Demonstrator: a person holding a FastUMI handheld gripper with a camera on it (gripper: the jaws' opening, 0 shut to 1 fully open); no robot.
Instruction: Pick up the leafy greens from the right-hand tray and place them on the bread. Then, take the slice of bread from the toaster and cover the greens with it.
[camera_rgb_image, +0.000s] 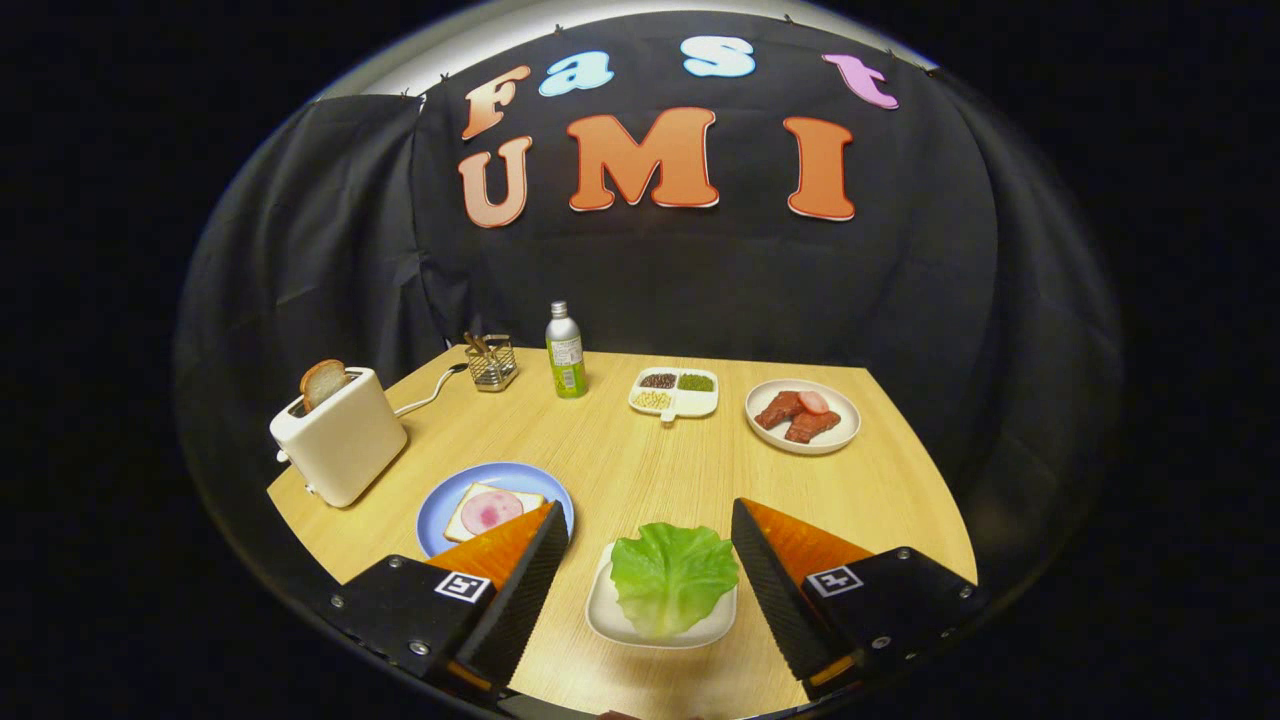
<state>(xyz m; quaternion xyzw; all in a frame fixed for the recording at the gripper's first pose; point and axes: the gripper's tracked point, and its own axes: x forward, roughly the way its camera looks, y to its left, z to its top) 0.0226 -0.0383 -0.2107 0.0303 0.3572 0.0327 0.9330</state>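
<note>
1. The tool (650, 545) hangs released above the near edge of the counter (640, 470), its two fingers spread wide and touching nothing.
2. Between the fingers, by the counter's near edge, sits a small white tray (612, 622) with a lettuce leaf (672, 572) lying on it; there is open room on each side of the leaf inside the fingers.
3. Just beyond the left finger, a blue plate (470, 482) carries a slice of bread (474, 502) topped with a round of ham (490, 511); the finger's tip overlaps the plate's near side in this view.
4. At the counter's left edge stands a white toaster (340, 436) with a bread slice (322, 382) sticking up from its slot; its cord runs toward the far edge.
5. Along the far edge: a wire caddy (490, 362), a green bottle (565, 352), a white divided dish (676, 392) of beans and grains, and toward the right corner a white plate of meat slices (802, 416).
6. The middle of the counter, light wood grain, lies bare between the near tray and the far row.
7. Black cloth closes the booth behind and at both sides.
</note>
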